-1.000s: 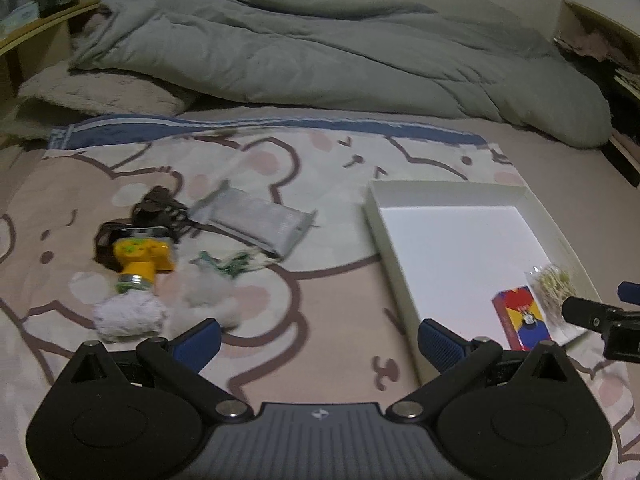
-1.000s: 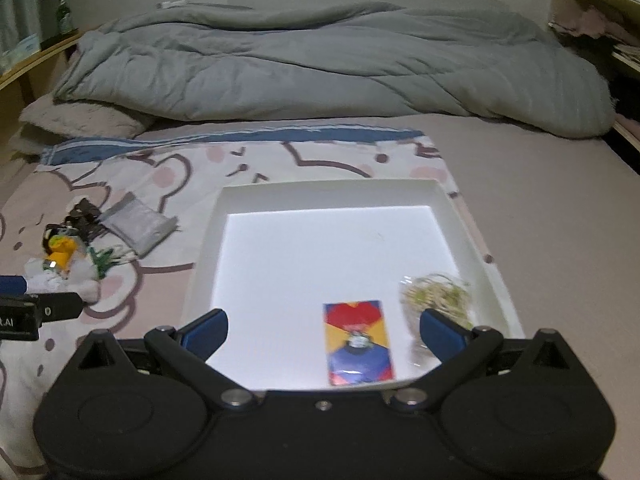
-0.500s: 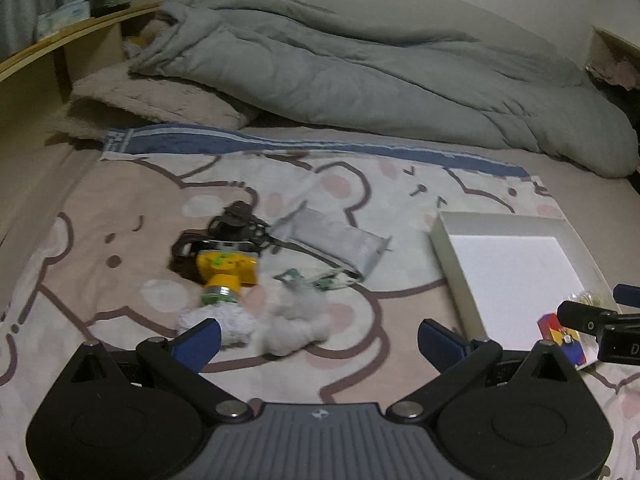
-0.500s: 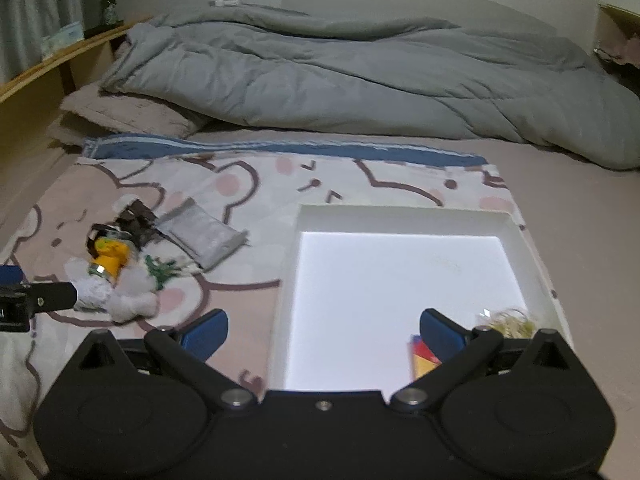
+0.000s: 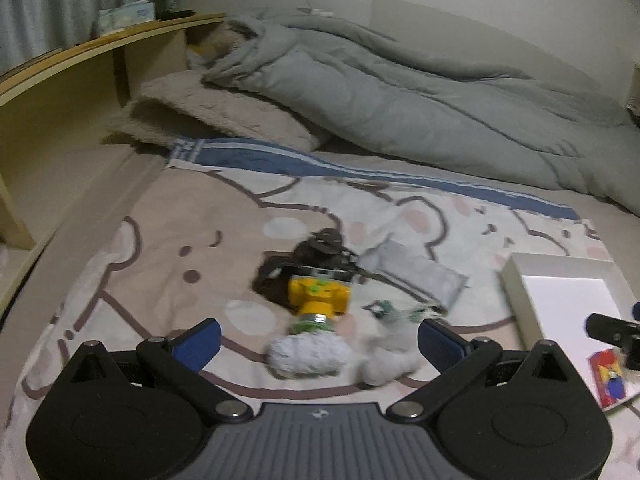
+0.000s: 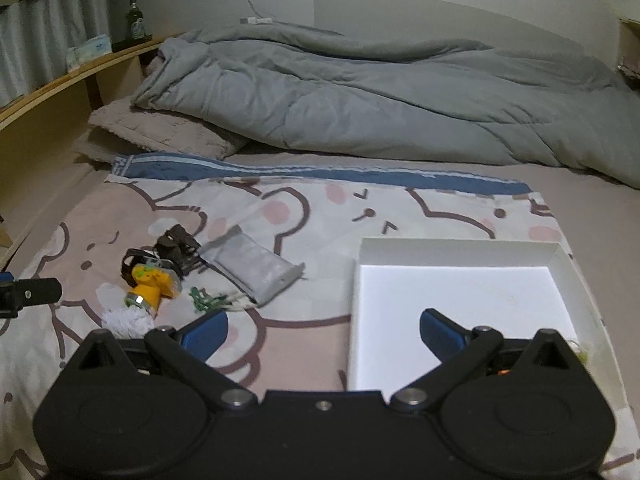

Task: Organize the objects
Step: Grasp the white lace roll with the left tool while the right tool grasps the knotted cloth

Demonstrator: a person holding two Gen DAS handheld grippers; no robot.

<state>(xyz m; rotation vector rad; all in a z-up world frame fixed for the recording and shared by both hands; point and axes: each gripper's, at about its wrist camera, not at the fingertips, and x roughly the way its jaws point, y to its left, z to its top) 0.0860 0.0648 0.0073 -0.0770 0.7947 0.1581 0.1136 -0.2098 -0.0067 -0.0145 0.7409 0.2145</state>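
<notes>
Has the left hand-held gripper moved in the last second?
Yes. The left hand-held gripper has swung left: the white tray, once ahead, now sits at the right edge, and the yellow toy lies straight ahead.

Your left wrist view blurs the yellow toy (image 5: pixel 318 295) and white fluff (image 5: pixel 306 354). White tray (image 5: pixel 516 280): right edge cut by frame. Right gripper body hides the tray's near corner contents (image 6: pixel 582 354).
</notes>
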